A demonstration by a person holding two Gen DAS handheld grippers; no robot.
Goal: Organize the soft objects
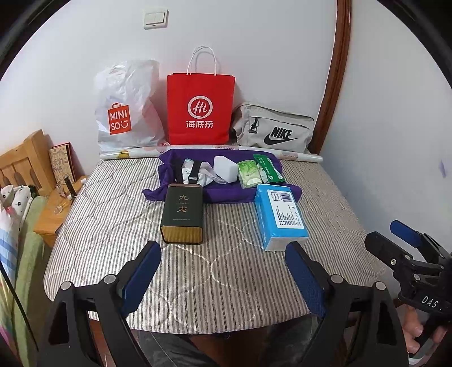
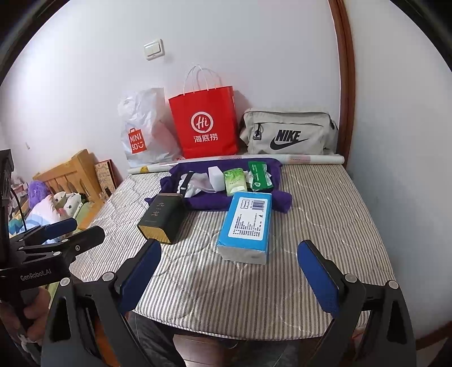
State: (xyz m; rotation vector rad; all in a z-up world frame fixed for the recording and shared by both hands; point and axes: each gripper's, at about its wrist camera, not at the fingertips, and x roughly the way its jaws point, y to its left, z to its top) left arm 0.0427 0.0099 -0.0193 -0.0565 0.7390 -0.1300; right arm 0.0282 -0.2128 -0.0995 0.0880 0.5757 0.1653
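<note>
both sets of jaws stand wide and empty, the left gripper (image 1: 223, 278) and right gripper (image 2: 228, 279) hovering short of the blue tissue pack (image 2: 246, 225) on the striped bed (image 2: 325, 225), so i'd straddle its narrow sides squarely, then squeeze gently.

Purple cloth (image 1: 226, 194) partly hidden beneath tin (image 1: 182, 214) and packets

wall: light switch (image 1: 155, 18) | back row: white MINISO plastic bag (image 1: 124, 110), red paper bag (image 1: 200, 108), grey Nike pouch (image 1: 275, 128) | in front of them: rolled paper (image 1: 299, 156) | left: wooden headboard (image 1: 24, 161), wooden nightstand (image 1: 49, 223)
</note>
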